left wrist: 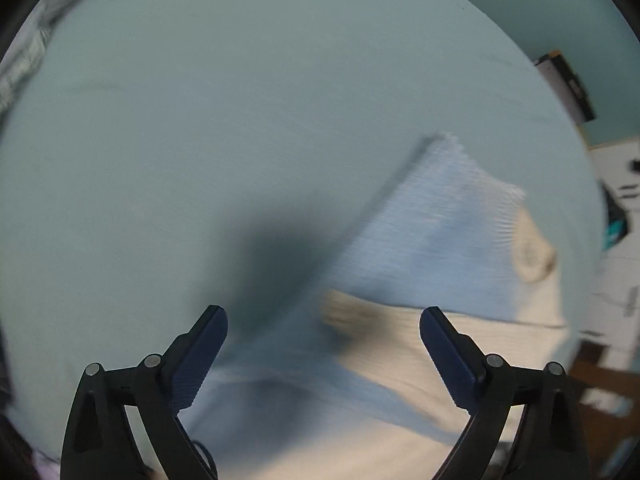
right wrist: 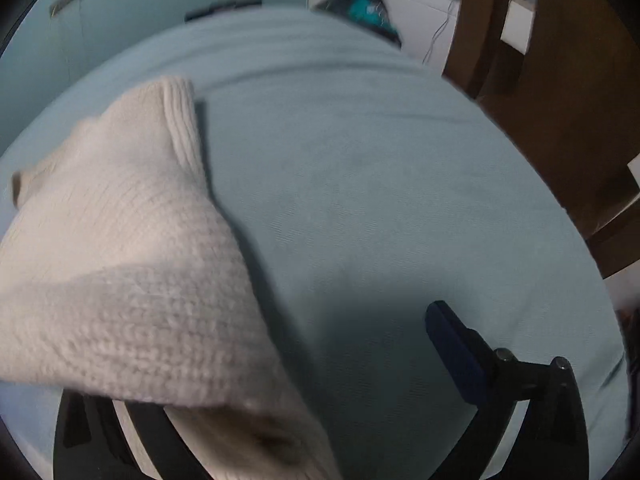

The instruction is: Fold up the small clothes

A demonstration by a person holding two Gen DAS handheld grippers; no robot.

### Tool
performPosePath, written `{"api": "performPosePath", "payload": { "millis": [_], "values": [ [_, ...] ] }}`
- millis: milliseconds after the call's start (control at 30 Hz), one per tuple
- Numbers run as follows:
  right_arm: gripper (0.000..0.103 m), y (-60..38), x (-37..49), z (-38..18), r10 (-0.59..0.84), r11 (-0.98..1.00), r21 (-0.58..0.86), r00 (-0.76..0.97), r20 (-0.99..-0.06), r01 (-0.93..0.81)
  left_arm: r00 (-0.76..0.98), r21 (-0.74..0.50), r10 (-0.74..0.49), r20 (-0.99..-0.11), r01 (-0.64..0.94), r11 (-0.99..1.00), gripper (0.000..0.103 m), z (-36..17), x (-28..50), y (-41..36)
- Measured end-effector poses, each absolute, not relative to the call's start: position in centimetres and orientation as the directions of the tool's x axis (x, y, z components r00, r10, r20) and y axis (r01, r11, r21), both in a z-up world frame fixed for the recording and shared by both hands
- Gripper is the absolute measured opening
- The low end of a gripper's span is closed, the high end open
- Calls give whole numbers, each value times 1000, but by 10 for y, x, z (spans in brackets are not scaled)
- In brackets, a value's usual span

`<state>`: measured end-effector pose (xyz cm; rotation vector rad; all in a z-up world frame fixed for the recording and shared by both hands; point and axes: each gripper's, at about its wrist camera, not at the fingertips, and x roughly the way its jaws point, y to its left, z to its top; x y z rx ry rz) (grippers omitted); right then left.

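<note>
A small knitted garment, pale blue and cream (left wrist: 432, 240), lies on the light blue sheet (left wrist: 200, 120) in the left wrist view, blurred by motion. My left gripper (left wrist: 324, 332) is open and empty just above its near edge. In the right wrist view the cream knit (right wrist: 120, 240) drapes over the left side of my right gripper (right wrist: 328, 344) and hides the left finger. The right finger (right wrist: 452, 340) stands wide apart, over bare sheet (right wrist: 380, 180).
A wooden chair or table frame (right wrist: 540, 100) stands at the bed's far right edge. A white cabinet with dark and teal items (right wrist: 360, 4) is behind the bed. A dark flat object (left wrist: 568, 84) lies near the sheet's far edge.
</note>
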<state>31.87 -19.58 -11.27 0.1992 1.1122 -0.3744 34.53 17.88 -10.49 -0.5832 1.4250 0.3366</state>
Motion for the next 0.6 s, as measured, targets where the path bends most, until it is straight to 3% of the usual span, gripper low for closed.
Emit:
{"api": "performPosePath", "payload": {
  "millis": [100,233,333,500,600],
  "values": [
    [102,-198,302,-90,-172,924,-56,280,-945,378,158,-201,-143,-977,-469,860,98,-102,327,174],
    [102,-177,272,-48,-293,916,-133,406,-865,378,112,-126,-107,-988,-175,977,98,-118,300,124],
    [102,-151,280,-37,-234,946,-100,438,-868,309,-1,-150,-150,-989,23,988,98,-146,269,84],
    [102,-127,251,-30,-254,963,-173,497,-830,205,-36,-179,-177,-984,83,980,98,-183,243,50],
    [102,-108,250,-28,-279,960,-242,534,-798,140,59,-71,-81,-995,156,985,97,-190,239,15]
  ]
}}
